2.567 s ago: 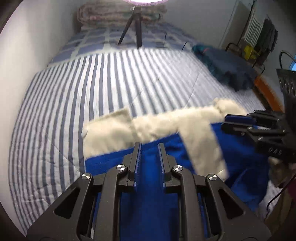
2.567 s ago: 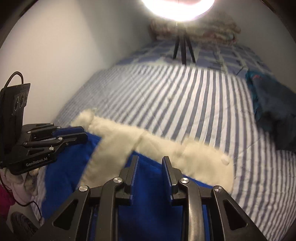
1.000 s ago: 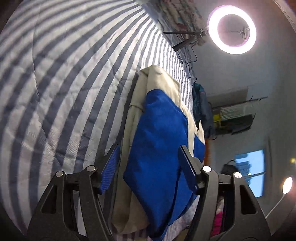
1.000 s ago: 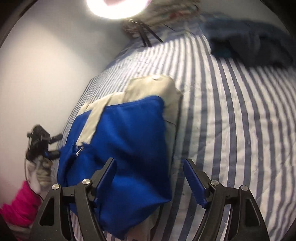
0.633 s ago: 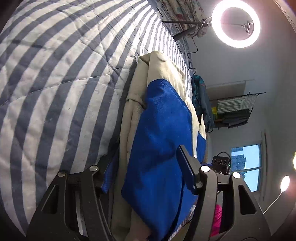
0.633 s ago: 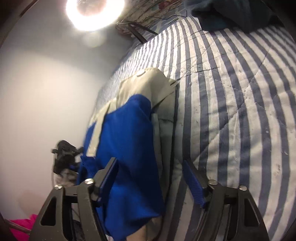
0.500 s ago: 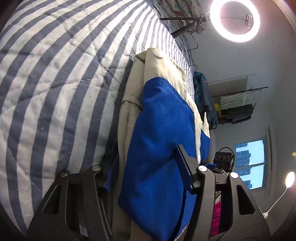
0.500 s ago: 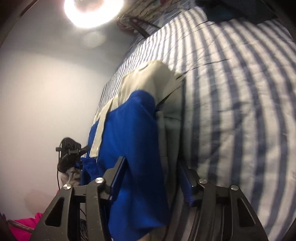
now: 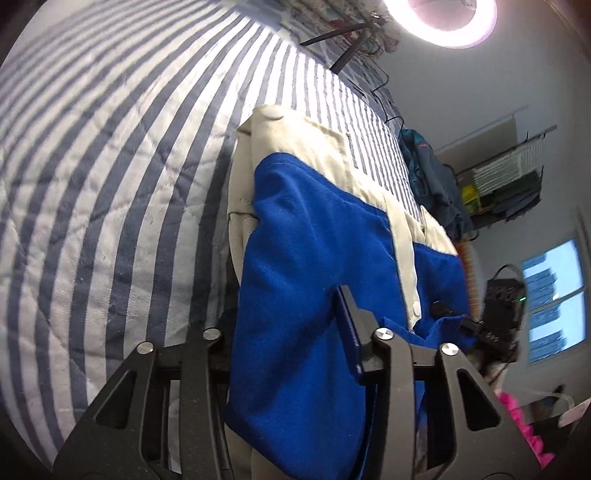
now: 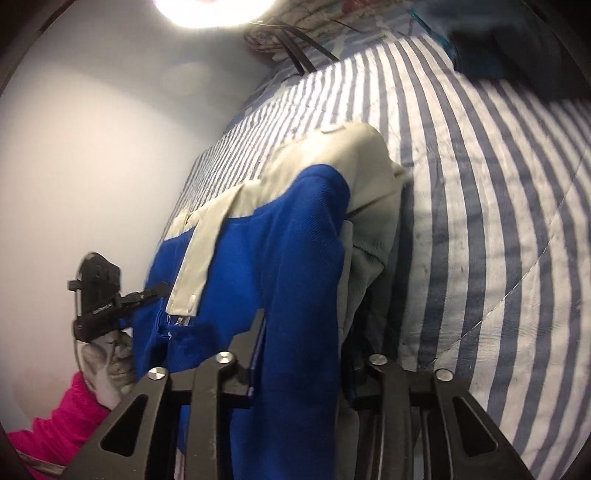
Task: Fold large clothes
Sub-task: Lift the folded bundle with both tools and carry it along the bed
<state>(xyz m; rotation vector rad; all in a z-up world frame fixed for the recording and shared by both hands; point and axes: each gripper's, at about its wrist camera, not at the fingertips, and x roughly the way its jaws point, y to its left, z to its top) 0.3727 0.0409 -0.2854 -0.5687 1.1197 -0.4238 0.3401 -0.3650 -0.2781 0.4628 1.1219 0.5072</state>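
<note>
A blue and cream jacket (image 9: pixel 314 229) lies folded in a long strip on the striped bed quilt (image 9: pixel 110 166). My left gripper (image 9: pixel 288 328) is at one end of the strip. Its jaws are closing, and the blue fabric fills the gap and touches the pads. At the opposite end of the jacket (image 10: pixel 288 240) my right gripper (image 10: pixel 304 339) is closing the same way, with the fabric bunched between its fingers. Each gripper shows small in the other's view, the left gripper (image 10: pixel 107 306) in a gloved hand (image 10: pixel 107 362).
A ring light (image 9: pixel 439 18) on a tripod stands at the head of the bed. A dark teal clothes pile (image 9: pixel 432 177) lies on the quilt's far side. A white wall (image 10: pixel 92 147) runs along the bed. A pink sleeve (image 10: pixel 55 424) is at the lower left.
Both grippers' jaws have narrowed from wide apart onto the ends of the folded jacket. The left view has tilted and shifted along the strip.
</note>
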